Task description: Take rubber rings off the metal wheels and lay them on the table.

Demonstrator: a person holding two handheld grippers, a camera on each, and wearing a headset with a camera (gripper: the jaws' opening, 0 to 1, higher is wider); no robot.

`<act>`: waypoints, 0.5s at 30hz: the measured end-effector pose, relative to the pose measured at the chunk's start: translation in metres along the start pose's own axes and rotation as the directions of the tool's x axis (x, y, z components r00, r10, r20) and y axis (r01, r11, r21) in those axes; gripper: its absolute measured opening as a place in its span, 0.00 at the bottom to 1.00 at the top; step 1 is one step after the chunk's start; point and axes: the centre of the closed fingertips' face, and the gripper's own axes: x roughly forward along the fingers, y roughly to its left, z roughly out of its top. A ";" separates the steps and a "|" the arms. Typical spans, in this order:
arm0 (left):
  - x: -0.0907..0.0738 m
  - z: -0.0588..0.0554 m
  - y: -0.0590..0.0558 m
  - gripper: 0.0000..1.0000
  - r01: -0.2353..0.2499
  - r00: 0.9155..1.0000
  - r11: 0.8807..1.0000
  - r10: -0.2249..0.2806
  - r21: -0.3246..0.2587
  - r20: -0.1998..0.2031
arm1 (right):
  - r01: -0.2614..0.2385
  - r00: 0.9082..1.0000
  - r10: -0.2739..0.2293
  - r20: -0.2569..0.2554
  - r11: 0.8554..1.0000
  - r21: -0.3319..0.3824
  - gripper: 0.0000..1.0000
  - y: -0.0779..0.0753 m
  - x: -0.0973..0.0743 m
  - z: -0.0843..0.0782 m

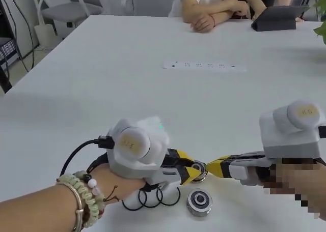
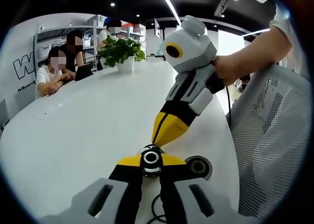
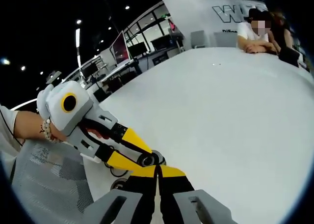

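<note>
Wheel clamped in left tongs | right tongs narrow at its rim, grip unclear | loose rings part-hidden

Left gripper and right gripper are white with yellow-black jaws.

White table, grey chairs, perhaps shelving

my head view looks forward and down across the white table, close above the left gripper and right gripper at its bottom edge. each gripper view rides low along its own jaws, facing the other gripper at close range. all 3 share the wheel at the jaw tips and the seated people high in each frame.
</note>
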 end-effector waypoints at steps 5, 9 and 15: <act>0.000 0.000 0.000 0.07 0.001 1.000 1.000 -0.001 -0.001 0.003 | -0.001 1.000 0.001 0.000 1.000 -0.001 0.00 0.001 0.000 0.000; -0.001 0.000 0.000 0.07 0.001 1.000 1.000 -0.001 -0.001 0.004 | -0.003 1.000 0.003 0.001 1.000 -0.003 0.00 0.002 -0.001 0.002; -0.001 0.000 -0.001 0.07 -0.002 1.000 1.000 0.002 0.005 -0.001 | -0.004 1.000 0.004 0.001 1.000 -0.014 0.00 0.004 -0.001 0.003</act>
